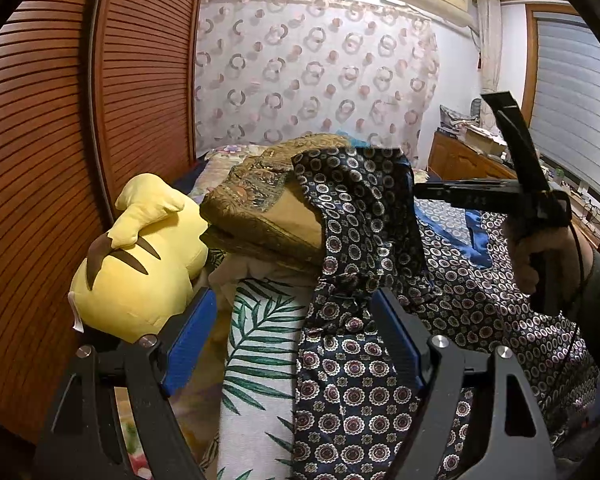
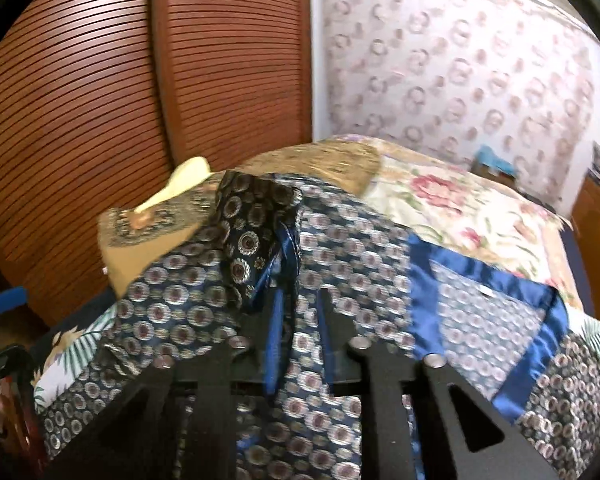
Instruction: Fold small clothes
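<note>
**Garment Spread on Bed, One Fold Raised by the Right Tool**

The dark navy satin garment printed with round medallions and edged in bright blue lies across the leaf-print bed cover. Its far portion rests against a folded olive-gold paisley textile, which props the cloth into a ridge. Judged from this layout, the garment is spread flat to prepare a fold, and folding is at an early stage.

The left gripper hovers just above the garment's near edge with its blue pads standing wide apart and nothing between them. This position suggests readiness to pin or pick up that edge.

The right gripper has its jaws narrow but not fully closed. A bunched fold of the garment with its blue trim stands at the tip of the left-hand finger. Whether the pads actually press the cloth cannot be determined. In the left wrist view the right gripper is seen from the side, held by a hand.

Limits of view:
- The right wrist view is motion-blurred; pattern detail is soft.
- A yellow plush toy with brown stripes lies beside the slatted wooden wardrobe door, partly hidden behind the left gripper.
- The garment's type and full outline are not visible.
</note>
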A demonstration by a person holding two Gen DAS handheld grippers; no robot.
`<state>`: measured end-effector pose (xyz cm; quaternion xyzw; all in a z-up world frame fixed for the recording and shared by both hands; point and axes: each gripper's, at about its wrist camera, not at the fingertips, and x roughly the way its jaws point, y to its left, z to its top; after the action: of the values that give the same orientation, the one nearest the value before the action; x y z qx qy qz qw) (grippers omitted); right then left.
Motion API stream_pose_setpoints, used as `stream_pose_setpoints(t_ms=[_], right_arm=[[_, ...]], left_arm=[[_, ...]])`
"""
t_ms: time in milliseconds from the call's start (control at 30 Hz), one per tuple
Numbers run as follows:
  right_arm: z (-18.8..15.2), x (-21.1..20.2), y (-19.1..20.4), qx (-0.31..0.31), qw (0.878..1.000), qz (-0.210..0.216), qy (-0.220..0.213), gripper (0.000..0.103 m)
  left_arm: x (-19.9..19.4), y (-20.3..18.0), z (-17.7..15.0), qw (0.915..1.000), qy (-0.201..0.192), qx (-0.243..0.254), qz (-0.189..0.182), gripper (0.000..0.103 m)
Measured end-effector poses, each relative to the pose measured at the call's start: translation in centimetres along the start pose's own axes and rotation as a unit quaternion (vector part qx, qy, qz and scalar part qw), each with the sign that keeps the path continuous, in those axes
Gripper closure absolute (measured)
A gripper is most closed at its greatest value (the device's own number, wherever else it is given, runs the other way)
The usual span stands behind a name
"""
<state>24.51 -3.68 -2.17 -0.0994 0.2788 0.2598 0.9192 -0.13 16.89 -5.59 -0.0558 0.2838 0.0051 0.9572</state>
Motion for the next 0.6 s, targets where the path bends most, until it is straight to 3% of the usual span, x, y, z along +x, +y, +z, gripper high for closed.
stream_pose_setpoints(t_ms=[233, 600], right_arm=[[-1.5, -5.1, -0.8, 0.011, 1.000, 0.004, -0.022, 0.048], [-7.2, -15.8, -4.2, 0.014, 0.998, -0.036, -0.049, 0.046]], left_arm=[[0.4, -1.6, 0.0, 0.9999, 0.003, 0.011, -0.011, 0.023], [1.8, -5.7, 0.5, 0.9985, 0.007, 0.032, -0.044, 0.023]])
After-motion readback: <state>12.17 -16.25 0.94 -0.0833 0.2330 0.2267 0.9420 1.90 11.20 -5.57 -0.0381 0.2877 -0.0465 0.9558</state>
